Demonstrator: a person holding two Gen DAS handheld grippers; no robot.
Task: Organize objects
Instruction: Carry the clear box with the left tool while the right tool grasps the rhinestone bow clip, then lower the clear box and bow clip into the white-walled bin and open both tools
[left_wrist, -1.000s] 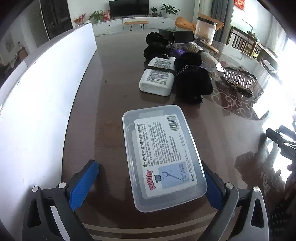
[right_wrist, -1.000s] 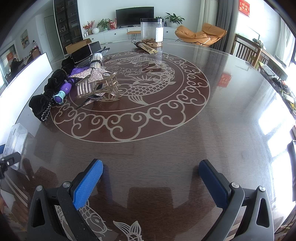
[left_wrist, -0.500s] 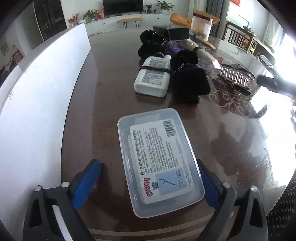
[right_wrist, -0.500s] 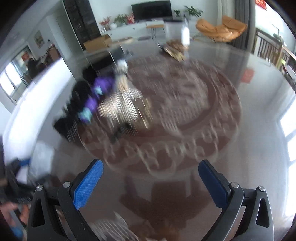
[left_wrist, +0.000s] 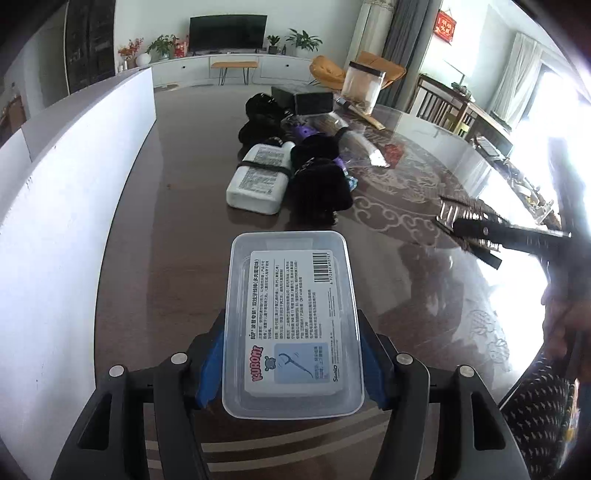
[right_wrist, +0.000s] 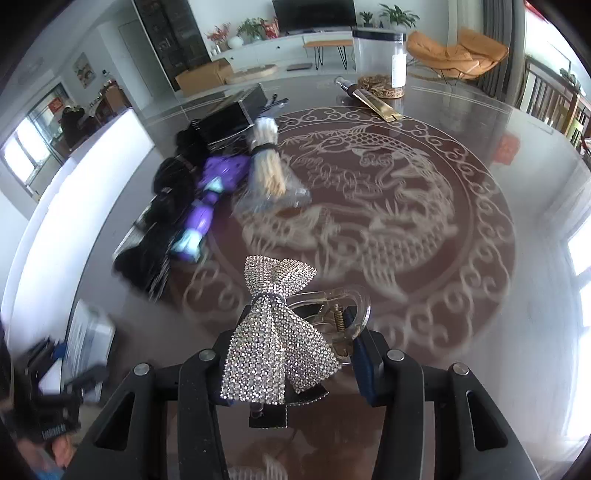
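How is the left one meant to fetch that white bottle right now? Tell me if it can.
Probably not yet: the left tongs are shut on the clear floss box, so they are occupied. The white bottle lies ahead beyond the box, with bare table between.

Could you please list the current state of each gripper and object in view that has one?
left gripper: shut on the clear plastic box.
clear plastic box: lid on, held at its near end.
right gripper: shut on the rhinestone bow hair clip.
rhinestone bow hair clip: gripped between the fingers.
white bottle: lying flat, a black band around it.
clear jar: upright, dark lid on.
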